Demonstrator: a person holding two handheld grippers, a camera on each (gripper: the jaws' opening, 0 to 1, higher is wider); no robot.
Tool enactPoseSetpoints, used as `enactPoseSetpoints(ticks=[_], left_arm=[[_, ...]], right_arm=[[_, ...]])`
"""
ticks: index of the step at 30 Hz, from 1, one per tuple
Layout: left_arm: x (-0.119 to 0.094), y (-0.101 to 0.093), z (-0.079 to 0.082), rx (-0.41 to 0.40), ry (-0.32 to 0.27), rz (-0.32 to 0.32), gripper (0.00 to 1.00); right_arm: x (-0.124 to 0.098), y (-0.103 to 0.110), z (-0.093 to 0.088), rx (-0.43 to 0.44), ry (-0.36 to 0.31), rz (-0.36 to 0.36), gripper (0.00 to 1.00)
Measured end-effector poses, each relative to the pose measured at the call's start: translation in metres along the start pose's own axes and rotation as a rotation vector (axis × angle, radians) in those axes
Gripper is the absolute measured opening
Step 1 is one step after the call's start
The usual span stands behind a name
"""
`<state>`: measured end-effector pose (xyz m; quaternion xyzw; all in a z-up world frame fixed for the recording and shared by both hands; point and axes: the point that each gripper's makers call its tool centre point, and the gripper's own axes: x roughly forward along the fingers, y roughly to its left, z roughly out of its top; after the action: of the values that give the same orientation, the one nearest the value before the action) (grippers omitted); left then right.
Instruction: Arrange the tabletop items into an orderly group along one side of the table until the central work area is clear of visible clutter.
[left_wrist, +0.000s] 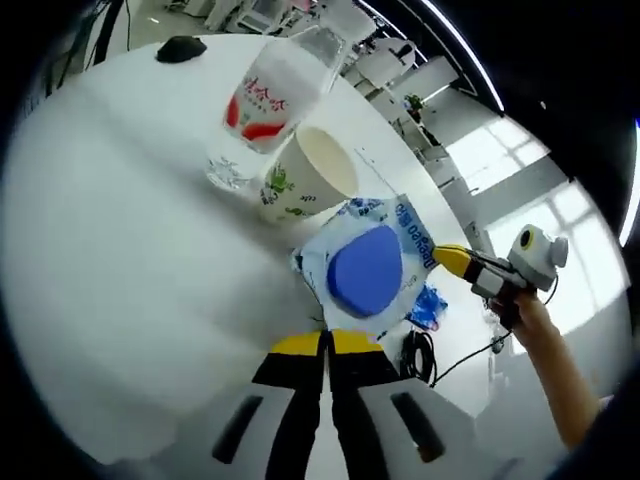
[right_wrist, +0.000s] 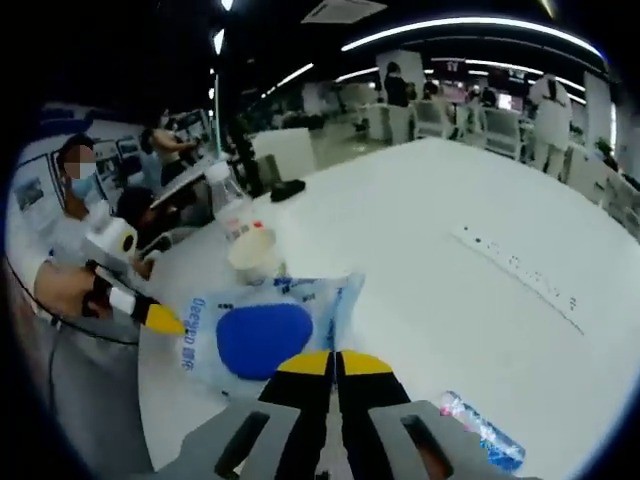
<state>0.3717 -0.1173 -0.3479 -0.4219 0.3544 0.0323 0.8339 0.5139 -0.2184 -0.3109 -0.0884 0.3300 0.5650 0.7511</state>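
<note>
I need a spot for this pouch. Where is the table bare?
Bare: the table beside the paper cup and bottle; also between pouch and power strip. Crowded: cup, bottle and pouch cluster together.

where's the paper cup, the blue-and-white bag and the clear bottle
paper cup (left_wrist: 300, 180), left gripper view, outer wall
blue-and-white bag (left_wrist: 366, 270), left gripper view, blue oval patch
clear bottle (left_wrist: 270, 100), left gripper view, red-printed label

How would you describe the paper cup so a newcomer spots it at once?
On the white table, look beside the clear plastic bottle with the red label. The paper cup stands just next to it, above the blue-patched bag: open-topped, cream inside, green drawings outside.
</note>
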Motion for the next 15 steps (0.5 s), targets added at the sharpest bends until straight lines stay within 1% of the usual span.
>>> enactPoseSetpoints(ticks=[1,2,3,5,7,8,9,10,12,14,15], left_arm=[[-0.005,-0.001,0.002,0.033,0.004,-0.008,0.00],[-0.009,-0.001,0.003,0.063,0.004,-0.007,0.00],[-0.013,0.000,0.005,0.080,0.003,-0.007,0.00],[-0.023,0.002,0.010,0.081,-0.002,-0.014,0.00],[-0.032,0.004,0.018,0.060,-0.014,-0.030,0.00],[-0.037,0.003,0.023,0.065,-0.022,-0.039,0.00],[-0.040,0.001,0.027,0.081,-0.026,-0.046,0.00],[-0.044,-0.002,0.031,0.122,-0.025,-0.055,0.00],[-0.048,-0.008,0.036,0.175,-0.026,-0.070,0.00],[-0.051,-0.020,0.041,0.197,-0.029,-0.093,0.00],[-0.051,-0.024,0.042,0.204,-0.026,-0.104,0.00]], right_arm=[[-0.005,0.004,-0.001,0.037,-0.022,-0.004,0.00],[-0.014,0.012,-0.003,0.101,-0.056,-0.016,0.00],[-0.017,0.018,-0.004,0.122,-0.067,-0.017,0.00],[-0.031,0.036,-0.015,0.272,-0.117,-0.016,0.00],[-0.041,0.046,-0.025,0.305,-0.140,-0.026,0.00],[-0.047,0.051,-0.027,0.310,-0.154,-0.037,0.00],[-0.052,0.058,-0.027,0.324,-0.171,-0.041,0.00],[-0.057,0.063,-0.028,0.344,-0.190,-0.044,0.00],[-0.068,0.074,-0.029,0.394,-0.234,-0.068,0.00],[-0.077,0.080,-0.034,0.445,-0.258,-0.088,0.00],[-0.082,0.085,-0.038,0.491,-0.266,-0.110,0.00]])
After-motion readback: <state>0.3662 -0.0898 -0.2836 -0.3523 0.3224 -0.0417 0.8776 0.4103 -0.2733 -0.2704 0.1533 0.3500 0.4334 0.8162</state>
